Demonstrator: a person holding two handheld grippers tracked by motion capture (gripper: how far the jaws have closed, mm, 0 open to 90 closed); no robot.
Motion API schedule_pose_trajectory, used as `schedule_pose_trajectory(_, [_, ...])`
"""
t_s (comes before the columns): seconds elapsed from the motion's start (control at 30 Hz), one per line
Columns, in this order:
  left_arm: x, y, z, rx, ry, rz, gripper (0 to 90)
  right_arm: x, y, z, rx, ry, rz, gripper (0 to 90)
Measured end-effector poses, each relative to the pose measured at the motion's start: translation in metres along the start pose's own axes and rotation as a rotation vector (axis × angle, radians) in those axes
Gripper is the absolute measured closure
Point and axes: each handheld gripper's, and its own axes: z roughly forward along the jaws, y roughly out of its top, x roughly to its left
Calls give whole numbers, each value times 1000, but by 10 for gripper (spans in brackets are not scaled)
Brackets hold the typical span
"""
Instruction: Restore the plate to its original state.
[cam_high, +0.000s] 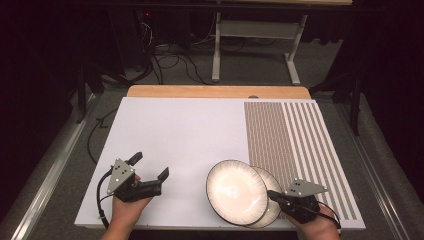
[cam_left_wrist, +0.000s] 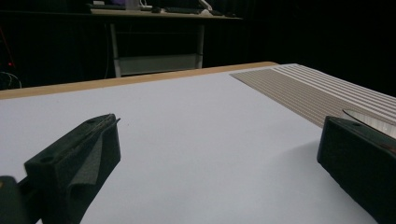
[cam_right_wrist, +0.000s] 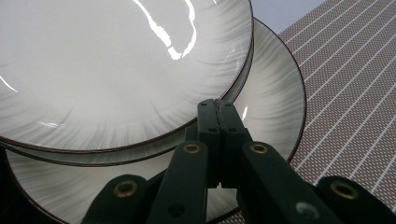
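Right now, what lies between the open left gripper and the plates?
Nothing: in the high view, bare white tabletop separates the left gripper from the upper plate.

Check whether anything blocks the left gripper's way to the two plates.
Nothing visible does. Only bare white mat lies between the open left gripper and the upper plate; the lower plate sits beyond, under it, beside the shut right gripper.

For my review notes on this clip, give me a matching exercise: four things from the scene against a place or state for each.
Things:
1. left gripper
2. right gripper
3. upper plate
4. striped mat

States:
A. lies partly over another plate
B. jaws wide apart over bare white board
C. covers the board's right part
D. jaws shut, over the plates

Pairs: 1-B, 2-D, 3-A, 4-C
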Motion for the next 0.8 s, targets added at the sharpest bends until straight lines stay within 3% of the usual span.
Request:
schedule_pose_trajectory(0.2, [0, 1, -2, -23, -5, -3, 2, -1, 0, 0, -1, 3, 1, 900])
schedule_pose_trajectory(0.8, [-3, 1, -2, -29, -14, 10, 2, -1, 0, 0, 1, 4, 0, 900])
